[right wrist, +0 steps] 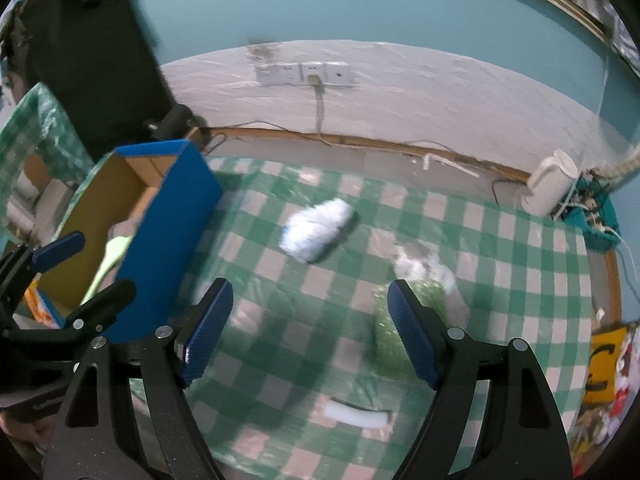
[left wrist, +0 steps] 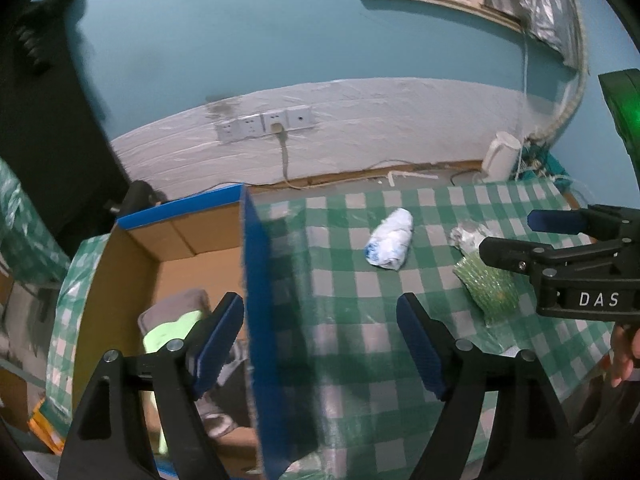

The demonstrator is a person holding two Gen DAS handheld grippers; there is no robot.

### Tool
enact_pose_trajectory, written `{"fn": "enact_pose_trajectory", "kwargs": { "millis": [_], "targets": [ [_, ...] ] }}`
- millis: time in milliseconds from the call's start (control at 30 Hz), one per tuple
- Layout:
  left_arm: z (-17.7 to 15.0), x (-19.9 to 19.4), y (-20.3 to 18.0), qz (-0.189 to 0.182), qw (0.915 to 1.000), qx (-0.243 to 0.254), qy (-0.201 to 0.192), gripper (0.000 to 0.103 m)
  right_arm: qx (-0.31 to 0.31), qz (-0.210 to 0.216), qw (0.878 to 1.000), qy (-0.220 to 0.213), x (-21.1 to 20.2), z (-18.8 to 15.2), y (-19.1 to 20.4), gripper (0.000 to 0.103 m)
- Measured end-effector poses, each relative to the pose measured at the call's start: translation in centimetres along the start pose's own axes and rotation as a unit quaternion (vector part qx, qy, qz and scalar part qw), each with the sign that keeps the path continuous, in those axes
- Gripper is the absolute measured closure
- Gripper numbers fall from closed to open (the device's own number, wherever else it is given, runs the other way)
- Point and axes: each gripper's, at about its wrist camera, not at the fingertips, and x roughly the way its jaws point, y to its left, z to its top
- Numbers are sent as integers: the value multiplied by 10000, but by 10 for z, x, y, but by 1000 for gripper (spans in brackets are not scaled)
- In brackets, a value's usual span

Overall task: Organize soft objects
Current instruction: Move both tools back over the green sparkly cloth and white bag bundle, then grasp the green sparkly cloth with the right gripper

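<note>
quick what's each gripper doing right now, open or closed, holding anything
Left gripper: open, holding nothing, straddling the blue box wall.
Right gripper: open, holding nothing, above the checkered tablecloth.

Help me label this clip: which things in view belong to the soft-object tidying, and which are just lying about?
Part of the job:
- blue box, soft items already inside
- white-blue bundle
- green bag
- grey-white bundle
- left gripper, right gripper, both open

Lying about:
- white kettle
- wall sockets
- white strip

Glossy plastic tablecloth (right wrist: 500, 280); matt cardboard box (left wrist: 192, 236); crinkled plastic bag (left wrist: 390, 244).
</note>
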Motion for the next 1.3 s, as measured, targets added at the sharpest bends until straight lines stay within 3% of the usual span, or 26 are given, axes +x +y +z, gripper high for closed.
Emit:
{"fn": "enact_pose_trajectory", "kwargs": {
  "millis": [400, 700, 1133, 1233, 1300],
  "targets": [
    [7, 48, -44, -108, 9980, 409, 471, 23, 551, -366, 9969, 418, 35, -29, -66, 23],
    [3, 86, -56, -212, 9945, 525, 886, 23, 736, -396, 9936, 764, 76, -44, -83, 23],
    [16, 123, -60, -440, 9918, 393, 1138, 20, 588, -730, 9886, 1181, 118, -58, -90, 23],
    [27, 127, -62, -518, 9922, 405, 1060, 15, 578, -746, 9877, 1244, 123, -60, -92, 31],
    [34, 129, -63, -587, 9926, 399, 988, 14, 526, -794, 9885, 1174, 123, -61, -92, 42]
  ]
}}
